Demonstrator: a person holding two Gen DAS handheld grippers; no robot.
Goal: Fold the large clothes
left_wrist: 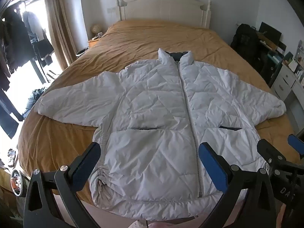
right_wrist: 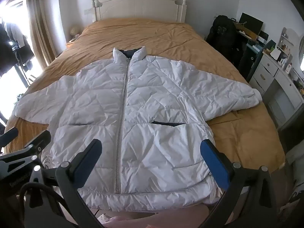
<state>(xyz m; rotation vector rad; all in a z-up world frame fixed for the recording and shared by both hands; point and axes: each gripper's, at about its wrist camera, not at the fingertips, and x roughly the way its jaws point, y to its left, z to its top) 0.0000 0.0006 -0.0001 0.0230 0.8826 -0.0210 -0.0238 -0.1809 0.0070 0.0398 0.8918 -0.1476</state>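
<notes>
Jacket (left_wrist: 161, 114) lies flat, zipped, sleeves spread on the bed (left_wrist: 133, 36); no fold made yet, and your left gripper (left_wrist: 150, 157) and right gripper (right_wrist: 152, 155) hover spread wide, empty.

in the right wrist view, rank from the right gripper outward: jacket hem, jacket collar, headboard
1. Jacket hem: just below the open right gripper, at the bed's near edge.
2. Jacket collar: mid-bed, straight ahead.
3. Headboard: far end, against the wall.

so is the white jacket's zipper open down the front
No, the zipper on the white jacket runs closed from hem to collar as it lies flat on the bed.
</notes>
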